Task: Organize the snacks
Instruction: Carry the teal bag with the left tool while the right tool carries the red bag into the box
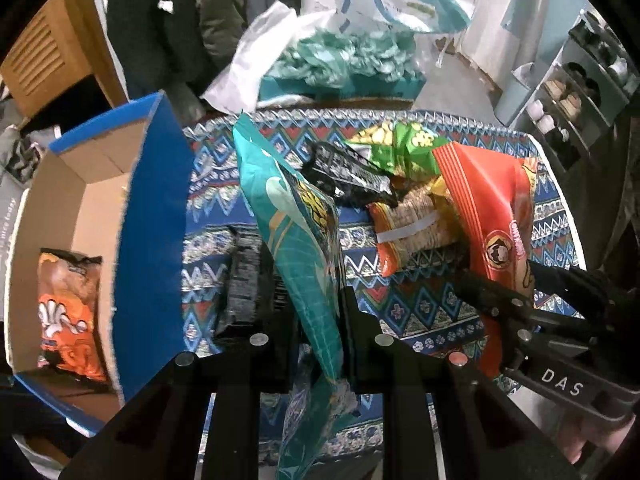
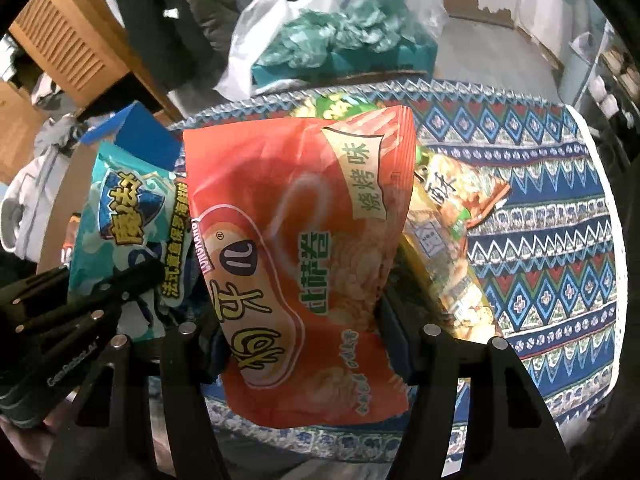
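Observation:
My left gripper (image 1: 316, 308) is shut on a teal snack bag (image 1: 292, 224) and holds it edge-on above the patterned table; the bag also shows in the right wrist view (image 2: 120, 216). My right gripper (image 2: 300, 320) is shut on a red-orange snack bag (image 2: 296, 248), also seen at the right in the left wrist view (image 1: 492, 216). On the table lie a green bag (image 1: 400, 148), a black packet (image 1: 348, 172), an orange cracker pack (image 1: 412, 228) and a dark packet (image 1: 240, 288). A cardboard box with blue sides (image 1: 156, 216) stands at the left with an orange bag (image 1: 68, 312) inside.
The table wears a blue patterned cloth (image 2: 540, 240). Behind it are a teal box with crumpled teal bags (image 1: 344, 68) and a white plastic bag (image 1: 256, 52). A wooden cabinet (image 1: 44, 56) stands back left, a shelf unit (image 1: 576, 92) at the right.

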`<state>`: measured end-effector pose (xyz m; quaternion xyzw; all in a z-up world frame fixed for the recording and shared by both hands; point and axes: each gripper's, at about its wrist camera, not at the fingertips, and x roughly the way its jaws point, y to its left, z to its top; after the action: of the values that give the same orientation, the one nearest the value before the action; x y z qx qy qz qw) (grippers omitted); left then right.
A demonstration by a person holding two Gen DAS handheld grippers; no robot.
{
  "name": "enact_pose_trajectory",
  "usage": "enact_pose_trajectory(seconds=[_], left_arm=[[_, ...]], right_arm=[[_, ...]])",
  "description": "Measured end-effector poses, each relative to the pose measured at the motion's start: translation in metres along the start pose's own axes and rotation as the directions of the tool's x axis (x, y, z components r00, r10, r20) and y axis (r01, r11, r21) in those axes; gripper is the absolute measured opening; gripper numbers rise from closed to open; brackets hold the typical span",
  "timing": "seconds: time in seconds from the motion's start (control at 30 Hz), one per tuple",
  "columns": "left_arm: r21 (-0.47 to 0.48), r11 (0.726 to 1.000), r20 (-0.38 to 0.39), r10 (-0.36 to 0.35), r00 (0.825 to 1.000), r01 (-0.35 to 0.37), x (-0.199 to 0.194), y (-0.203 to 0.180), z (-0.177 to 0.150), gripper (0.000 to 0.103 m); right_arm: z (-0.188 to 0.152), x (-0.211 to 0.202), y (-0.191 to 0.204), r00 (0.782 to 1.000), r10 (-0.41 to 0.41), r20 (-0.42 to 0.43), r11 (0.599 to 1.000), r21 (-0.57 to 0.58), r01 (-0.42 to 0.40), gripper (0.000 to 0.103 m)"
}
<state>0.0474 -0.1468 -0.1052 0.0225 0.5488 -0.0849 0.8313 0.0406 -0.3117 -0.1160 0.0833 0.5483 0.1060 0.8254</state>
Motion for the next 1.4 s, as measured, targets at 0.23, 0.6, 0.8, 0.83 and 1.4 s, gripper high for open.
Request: enact_pose_trajectory(seconds=[0.23, 0.6, 0.8, 0.83, 1.4], left_arm=[[-0.009, 1.0, 0.052, 0.008, 0.999, -0.007, -0.025, 0.019, -0.004, 0.018], [-0.099, 0.995, 0.109, 0.008, 0.994, 0.002, -0.058, 0.073, -0.003, 0.018], [-0.156, 0.988, 0.131, 0.002, 0.991, 0.019, -0.071, 0.107, -0.006, 0.018], [-0.164, 0.986, 0.137, 0.005, 0.991, 0.018, -0.073, 0.113, -0.007, 0.018], [-0.322, 0.946, 0.161, 0.025, 0.987, 0.028, -0.086, 0.207, -0.023, 0.018]], right_arm=[[0.005, -0.008, 0.024, 1.0, 0.009, 0.02, 0.999, -0.037, -0.008, 0.063], [0.026, -0.019, 0.078, 0.997, 0.04, 0.059, 0.993, -0.11, -0.034, 0.063], [0.037, -0.02, 0.11, 0.996, 0.057, 0.069, 0.987, -0.151, -0.046, 0.063], [0.038, -0.02, 0.115, 0.996, 0.061, 0.07, 0.986, -0.158, -0.049, 0.063], [0.057, -0.001, 0.22, 0.991, 0.123, 0.05, 0.951, -0.292, -0.104, 0.063]])
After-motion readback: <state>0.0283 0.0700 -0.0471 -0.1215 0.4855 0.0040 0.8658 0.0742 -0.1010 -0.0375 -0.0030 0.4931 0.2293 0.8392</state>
